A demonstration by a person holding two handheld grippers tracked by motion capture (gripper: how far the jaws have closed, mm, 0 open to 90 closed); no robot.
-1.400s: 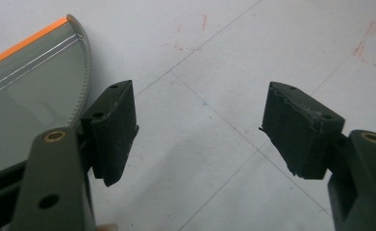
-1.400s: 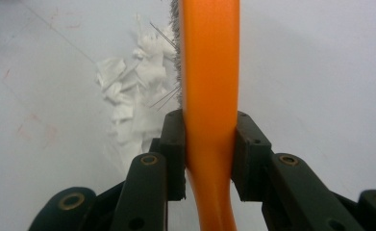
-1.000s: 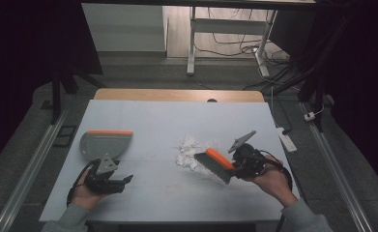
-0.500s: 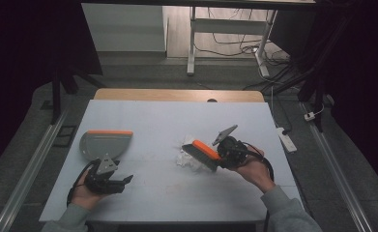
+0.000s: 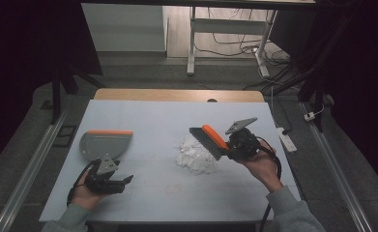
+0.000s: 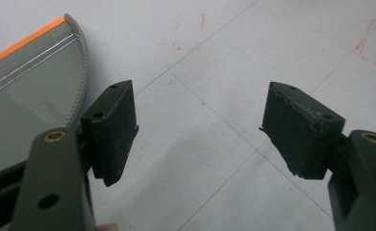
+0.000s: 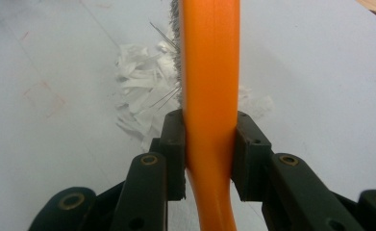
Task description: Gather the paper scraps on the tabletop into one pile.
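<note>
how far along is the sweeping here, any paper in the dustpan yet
Done: the right gripper has clamped the brush by its orange handle. In hand: the brush hangs over the shredded paper. Left: the dustpan lies empty, apart from the pile; the left gripper is open beside it.

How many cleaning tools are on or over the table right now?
2. The dustpan lies flat on the table's left side, ahead of the left gripper. The brush is clamped in the right gripper, over the paper scraps.
</note>
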